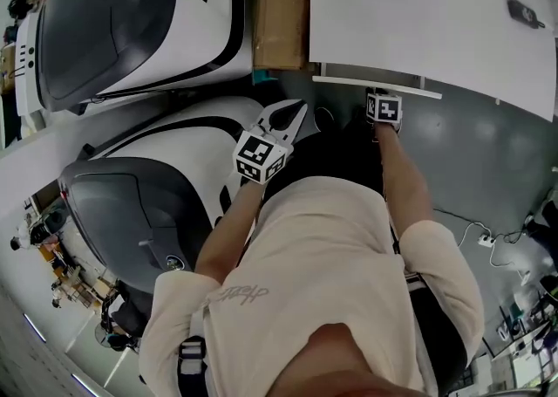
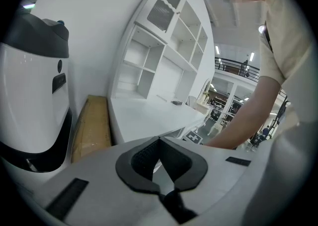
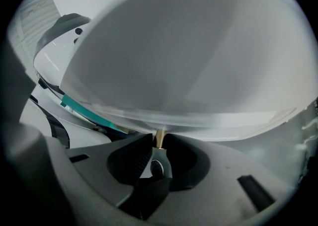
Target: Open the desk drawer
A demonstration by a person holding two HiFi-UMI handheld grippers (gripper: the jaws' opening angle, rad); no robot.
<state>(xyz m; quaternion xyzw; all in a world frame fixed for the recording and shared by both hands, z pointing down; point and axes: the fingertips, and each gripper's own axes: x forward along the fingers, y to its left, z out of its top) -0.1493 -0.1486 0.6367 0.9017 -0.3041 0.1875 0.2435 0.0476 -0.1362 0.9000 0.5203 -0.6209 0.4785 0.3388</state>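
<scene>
Right claw (image 3: 156, 144) pinches the brass drawer knob (image 3: 160, 137) at its very tips; left claw (image 2: 159, 140) closed, empty. A skewed pull could slip it off.

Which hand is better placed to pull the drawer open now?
Right. The right gripper is at the drawer front, jaws closed on its brass knob; the left gripper hangs aside, shut and empty.
</scene>
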